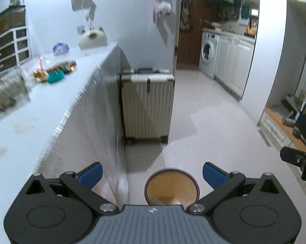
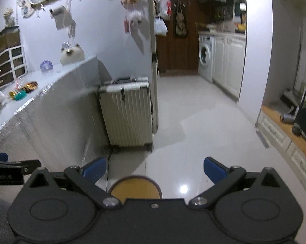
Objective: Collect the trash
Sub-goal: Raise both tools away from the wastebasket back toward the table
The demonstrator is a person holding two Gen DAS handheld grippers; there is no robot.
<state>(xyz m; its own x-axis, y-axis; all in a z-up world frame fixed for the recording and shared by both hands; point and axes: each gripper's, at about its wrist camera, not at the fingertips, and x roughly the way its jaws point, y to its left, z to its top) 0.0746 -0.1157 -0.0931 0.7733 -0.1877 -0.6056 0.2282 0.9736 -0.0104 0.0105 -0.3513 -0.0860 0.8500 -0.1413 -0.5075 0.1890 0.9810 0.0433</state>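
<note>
A round bin (image 1: 171, 186) with a dark rim and tan inside stands on the floor just below my left gripper (image 1: 152, 175), which is open and empty. Some crumpled paper lies at the bin's bottom. In the right wrist view the same bin (image 2: 135, 187) sits below my right gripper (image 2: 155, 170), also open with nothing between its blue pads. On the white counter (image 1: 51, 105) lies a cluster of wrappers (image 1: 55, 71), gold, teal and brown, seen smaller as the wrappers (image 2: 23, 91) in the right wrist view. Each gripper shows at the edge of the other's view.
A ribbed cream suitcase (image 1: 147, 103) stands against the counter's end. Drawer units (image 1: 8, 48) and a cream kettle-like pot (image 1: 93, 38) sit at the counter's back. A washing machine (image 1: 208, 52) and white cabinets line the far right. Pale floor tiles (image 1: 213, 132) stretch ahead.
</note>
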